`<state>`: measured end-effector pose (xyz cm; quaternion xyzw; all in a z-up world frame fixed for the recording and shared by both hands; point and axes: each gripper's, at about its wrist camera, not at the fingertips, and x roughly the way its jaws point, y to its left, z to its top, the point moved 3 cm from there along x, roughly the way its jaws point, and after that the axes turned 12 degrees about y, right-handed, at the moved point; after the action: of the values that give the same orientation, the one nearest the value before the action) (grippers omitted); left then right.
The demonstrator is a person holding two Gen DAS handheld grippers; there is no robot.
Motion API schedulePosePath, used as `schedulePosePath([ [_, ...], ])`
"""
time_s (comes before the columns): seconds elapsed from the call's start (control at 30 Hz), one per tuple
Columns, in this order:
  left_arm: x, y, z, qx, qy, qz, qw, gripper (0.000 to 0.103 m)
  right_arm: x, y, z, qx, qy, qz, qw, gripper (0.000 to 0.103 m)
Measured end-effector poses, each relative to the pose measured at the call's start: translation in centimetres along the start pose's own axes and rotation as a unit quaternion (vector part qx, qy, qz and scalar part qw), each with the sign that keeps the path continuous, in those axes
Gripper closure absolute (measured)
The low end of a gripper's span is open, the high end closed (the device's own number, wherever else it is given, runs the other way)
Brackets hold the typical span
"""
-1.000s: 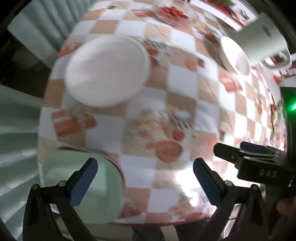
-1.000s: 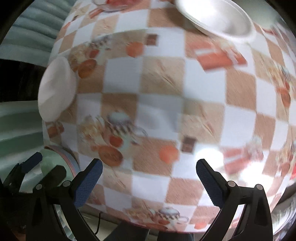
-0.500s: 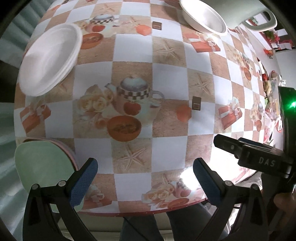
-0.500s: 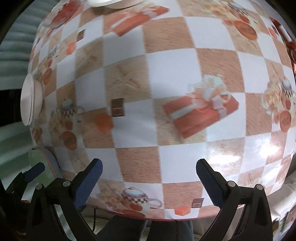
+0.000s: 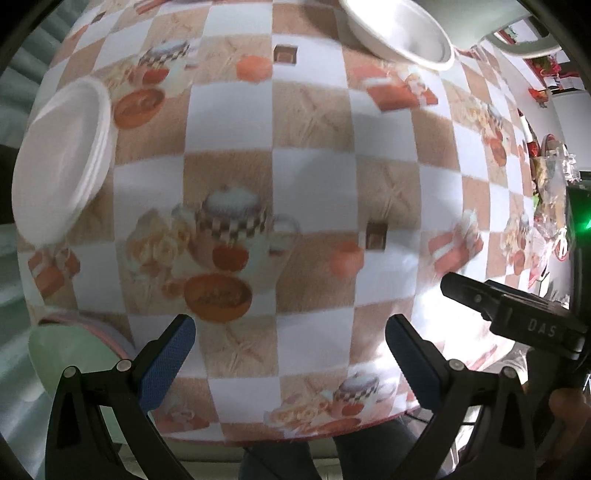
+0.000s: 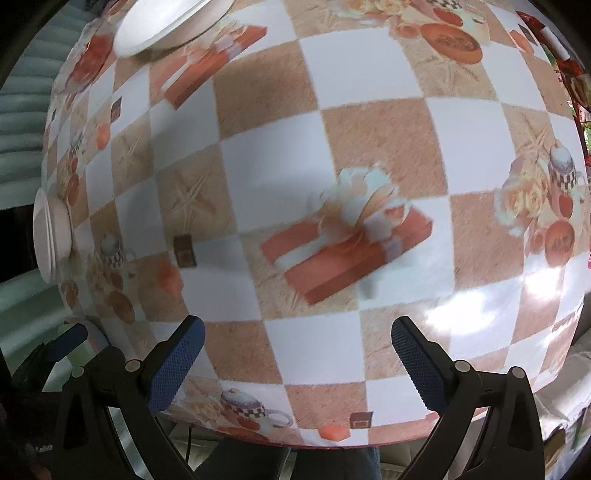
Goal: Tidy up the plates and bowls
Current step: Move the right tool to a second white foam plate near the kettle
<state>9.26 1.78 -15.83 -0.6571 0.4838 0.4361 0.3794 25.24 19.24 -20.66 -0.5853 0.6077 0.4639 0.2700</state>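
Note:
A stack of white plates (image 5: 62, 155) lies at the table's left edge; it also shows in the right wrist view (image 6: 50, 236). A white bowl (image 5: 399, 31) sits at the far side, and shows in the right wrist view (image 6: 166, 26). A pale green plate on a pink one (image 5: 70, 350) lies at the near left corner. My left gripper (image 5: 290, 360) is open and empty above the near table edge. My right gripper (image 6: 293, 363) is open and empty, seen to the right in the left wrist view (image 5: 517, 317).
The table (image 5: 314, 173) has a checked cloth printed with teapots and gift boxes. Its near edge (image 6: 295, 441) runs just ahead of both grippers. A pale green curtain (image 6: 18, 110) hangs at the left. Cluttered items (image 5: 550, 192) stand at the far right.
Both views have shifted closer over the cloth. The white plates and bowl have slid outward in view. Both grippers stay open and empty.

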Motion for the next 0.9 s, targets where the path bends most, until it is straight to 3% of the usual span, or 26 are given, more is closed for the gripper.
schedulePosePath([
  [0.9, -6.8, -0.8, 16.2, -0.047, -0.086, -0.007, 0.9952, 0.000, -10.5, 0.0, 14.6, 0.026, -0.099, 0.032, 0.994, 0.001],
])
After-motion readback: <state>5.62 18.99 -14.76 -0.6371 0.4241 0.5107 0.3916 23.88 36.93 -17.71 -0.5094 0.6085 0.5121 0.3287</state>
